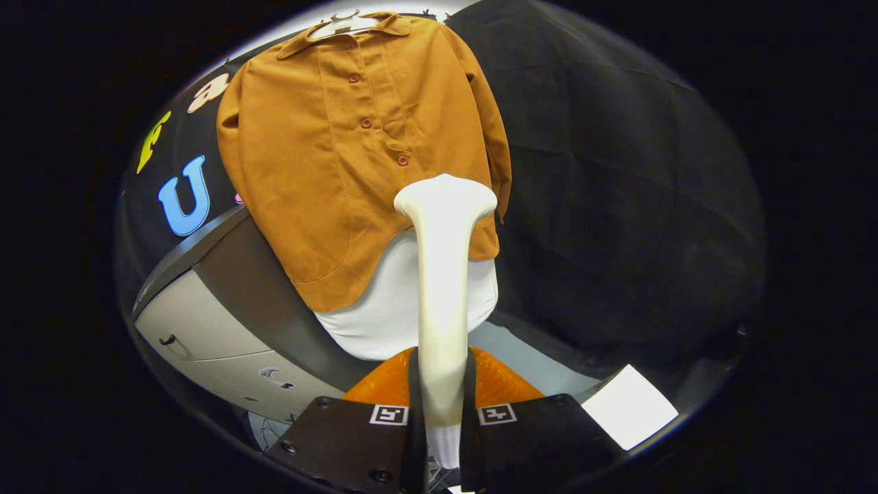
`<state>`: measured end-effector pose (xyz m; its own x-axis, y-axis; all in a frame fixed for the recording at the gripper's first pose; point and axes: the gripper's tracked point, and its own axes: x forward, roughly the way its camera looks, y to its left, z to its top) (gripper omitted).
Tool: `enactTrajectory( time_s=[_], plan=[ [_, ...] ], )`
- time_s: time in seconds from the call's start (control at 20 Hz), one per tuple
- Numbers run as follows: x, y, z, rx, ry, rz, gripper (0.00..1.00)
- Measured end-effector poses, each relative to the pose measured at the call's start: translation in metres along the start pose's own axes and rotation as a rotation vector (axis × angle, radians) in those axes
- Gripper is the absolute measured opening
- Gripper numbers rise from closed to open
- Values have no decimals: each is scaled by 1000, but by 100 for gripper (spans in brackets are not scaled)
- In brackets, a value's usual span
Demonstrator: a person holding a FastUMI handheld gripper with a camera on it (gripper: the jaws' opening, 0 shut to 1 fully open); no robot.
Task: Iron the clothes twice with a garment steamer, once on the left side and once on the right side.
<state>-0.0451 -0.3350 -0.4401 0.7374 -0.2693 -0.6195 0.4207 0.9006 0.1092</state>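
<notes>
Clenched: both fingers of the gripper press on the handle of the cream-white plastic garment steamer, held upright between them. Steamer head up by the lower hem of the rust-orange buttoned shirt, right of the button placket, over or very near the fabric; real contact not possible to tell.

Hanging on a pale hanger, collar on top, against the black cloth wall. Below the hem of the shirt, a white rounded piece of cloth, maybe an under-layer; not sure. Left of the shirt and lower, a grey cabinet with drawers. Below the shirt, right behind the fingers, something orange and ribbed, not clear what. Right of that, a flat white sheet.

Judged as a stroke on the side of the shirt right of the placket, at its lower end. To do well: keep the head flat and facing the fabric, travel slowly in one straight line between collar and hem, stay off the buttons, avoid pushing hard so that the shirt does not swing on the hanger. Then the same once on the side left of the placket.
</notes>
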Motion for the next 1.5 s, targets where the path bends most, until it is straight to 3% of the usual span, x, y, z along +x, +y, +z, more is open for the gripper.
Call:
enactTrajectory(
  time_s=[0.3, 0.85, 1.15, 1.5],
  plan=[
    [-37, 29, 17, 30, -66, 20, 22],
    [-116, 112, 149, -22, -333, 51, 22],
    [-176, 181, 203, -76, -455, 113, 22],
    [-238, 264, 219, -167, -515, 210, 22]
  ],
)
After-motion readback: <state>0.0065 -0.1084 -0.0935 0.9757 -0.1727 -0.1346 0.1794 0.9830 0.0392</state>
